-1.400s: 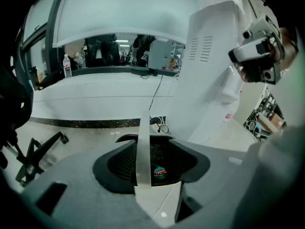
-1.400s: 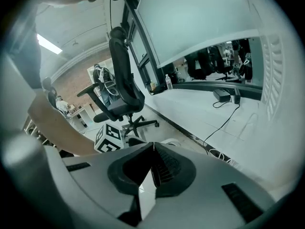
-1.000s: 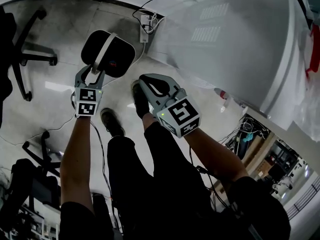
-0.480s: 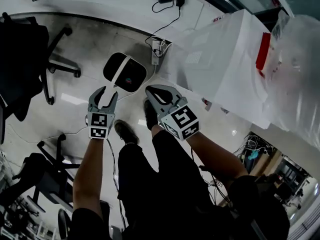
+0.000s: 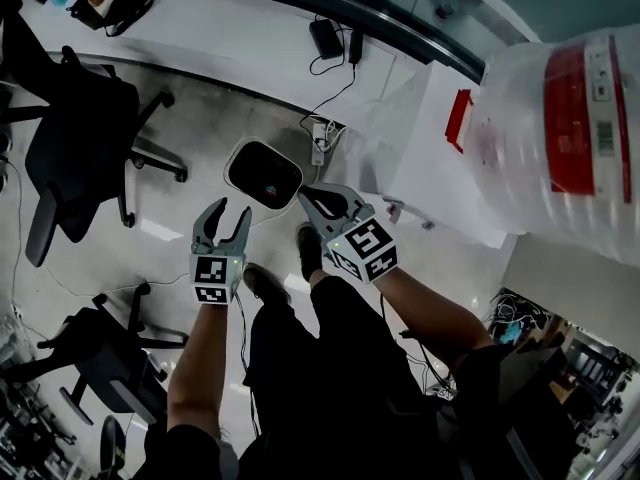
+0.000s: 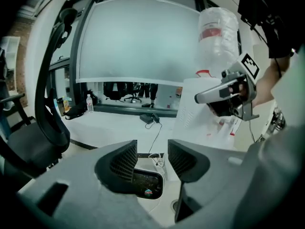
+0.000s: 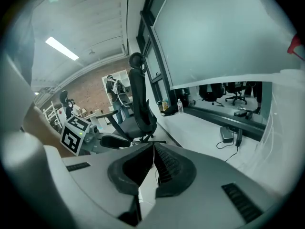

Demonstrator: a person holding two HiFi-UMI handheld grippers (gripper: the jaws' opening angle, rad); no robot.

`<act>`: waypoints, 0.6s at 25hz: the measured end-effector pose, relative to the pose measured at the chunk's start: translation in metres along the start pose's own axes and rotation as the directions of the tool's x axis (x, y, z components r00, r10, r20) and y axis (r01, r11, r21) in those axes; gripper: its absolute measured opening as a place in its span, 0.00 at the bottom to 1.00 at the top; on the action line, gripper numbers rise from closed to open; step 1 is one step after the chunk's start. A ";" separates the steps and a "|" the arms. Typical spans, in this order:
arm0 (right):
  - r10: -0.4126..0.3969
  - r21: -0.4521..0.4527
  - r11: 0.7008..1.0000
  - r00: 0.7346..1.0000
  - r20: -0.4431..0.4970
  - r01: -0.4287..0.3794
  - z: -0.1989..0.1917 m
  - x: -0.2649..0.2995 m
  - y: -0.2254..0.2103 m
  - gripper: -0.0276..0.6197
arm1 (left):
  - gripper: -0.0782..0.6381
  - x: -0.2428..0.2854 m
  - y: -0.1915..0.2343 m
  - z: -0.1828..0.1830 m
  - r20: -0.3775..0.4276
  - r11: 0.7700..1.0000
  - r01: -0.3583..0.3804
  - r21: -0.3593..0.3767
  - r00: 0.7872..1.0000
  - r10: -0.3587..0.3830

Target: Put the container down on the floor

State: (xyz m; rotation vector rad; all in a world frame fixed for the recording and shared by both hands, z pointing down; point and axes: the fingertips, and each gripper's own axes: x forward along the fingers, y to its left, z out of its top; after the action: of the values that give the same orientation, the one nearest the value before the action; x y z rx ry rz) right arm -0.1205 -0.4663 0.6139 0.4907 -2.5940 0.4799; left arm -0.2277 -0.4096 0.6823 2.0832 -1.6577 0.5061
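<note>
The container [image 5: 264,174], dark and rounded with a pale rim, rests on the floor beyond the person's feet. My left gripper [image 5: 231,212] hovers just short of it, open and holding nothing. In the left gripper view the container [image 6: 147,184] shows below and between the spread jaws of the left gripper [image 6: 152,159]. My right gripper [image 5: 311,197] is to the container's right, shut and empty. The right gripper view shows the right gripper [image 7: 154,162] with its jaws pressed together. The right gripper [image 6: 202,97] also appears in the left gripper view.
A power strip [image 5: 320,141] with cables lies just behind the container. Black office chairs [image 5: 75,138] stand to the left. A white unit [image 5: 440,158] with a large clear water bottle [image 5: 565,138] rises at the right. The person's shoes [image 5: 262,283] are below the grippers.
My left gripper has come off the container's handle and pulled back, now open. The container stays on the floor. The right gripper keeps shut.
</note>
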 end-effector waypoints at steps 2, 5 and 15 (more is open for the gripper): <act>0.003 -0.004 1.000 1.000 0.010 -0.003 0.010 -0.008 0.008 0.06 | 0.40 -0.016 -0.006 0.014 0.028 1.000 -0.004 -0.013 1.000 0.004; 0.010 -0.021 1.000 1.000 0.023 -0.009 0.027 -0.019 0.022 0.05 | 0.40 -0.040 -0.012 0.035 0.071 1.000 -0.006 -0.023 0.997 0.008; 0.013 -0.047 0.999 0.997 0.080 -0.009 0.090 -0.058 0.068 0.05 | 0.39 -0.127 -0.018 0.107 0.207 0.996 -0.042 -0.075 0.977 0.057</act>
State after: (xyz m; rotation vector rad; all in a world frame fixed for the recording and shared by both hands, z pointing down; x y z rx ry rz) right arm -0.1330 -0.4285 0.4935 0.4894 -2.6796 0.4107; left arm -0.2366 -0.3594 0.5234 2.1087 -1.8205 0.2458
